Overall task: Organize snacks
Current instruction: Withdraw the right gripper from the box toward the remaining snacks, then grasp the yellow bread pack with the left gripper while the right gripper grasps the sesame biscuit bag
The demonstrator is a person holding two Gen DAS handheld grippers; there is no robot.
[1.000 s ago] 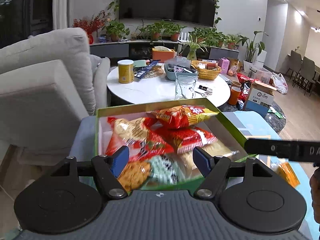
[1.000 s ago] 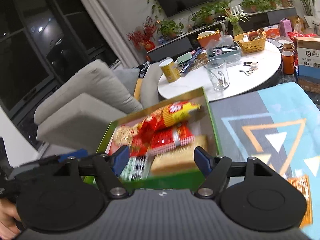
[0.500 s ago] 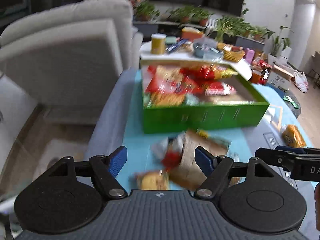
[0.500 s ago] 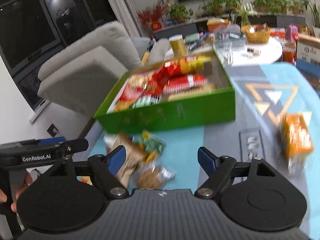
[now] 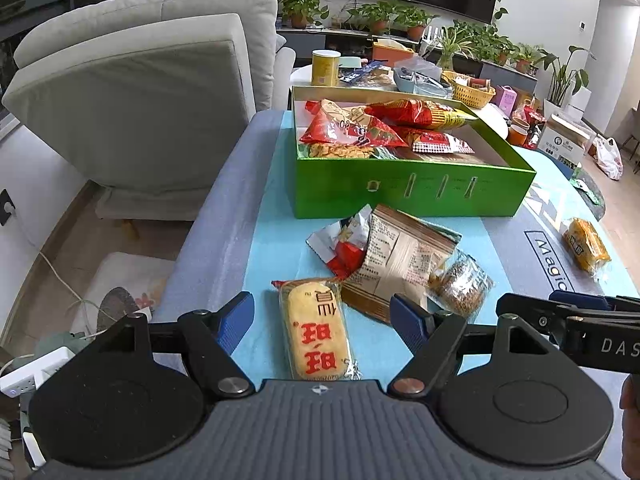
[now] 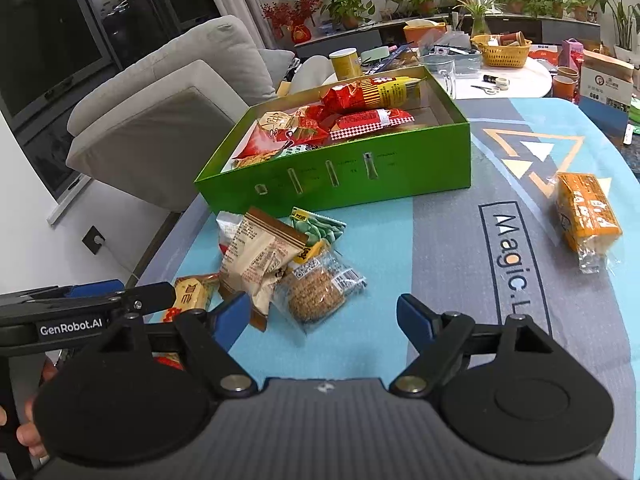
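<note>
A green box (image 5: 408, 192) (image 6: 340, 180) holding several red and yellow snack bags stands on the blue mat. In front of it lies a loose pile: a brown pack (image 5: 400, 256) (image 6: 256, 256), a round grainy cracker packet (image 5: 460, 284) (image 6: 316, 294), a green-and-white packet (image 6: 320, 232) and a yellow cake pack (image 5: 316, 332). An orange pack (image 5: 586, 244) (image 6: 586, 212) lies apart at the right. My left gripper (image 5: 322, 322) is open and straddles the yellow cake pack without pressing it. Just short of the cracker packet, my right gripper (image 6: 324, 320) stands open with nothing between its fingers.
A grey armchair (image 5: 152, 92) stands left of the table. Behind the box is a white round table (image 6: 516, 80) with a glass, a yellow canister and a basket. A cardboard box (image 6: 606, 80) sits far right. A power strip (image 5: 32, 372) lies on the floor at left.
Both grippers have drawn back from over the green box and sunk toward the mat; the loose pile now lies right in front of them. The left jaws stand slightly wider.
</note>
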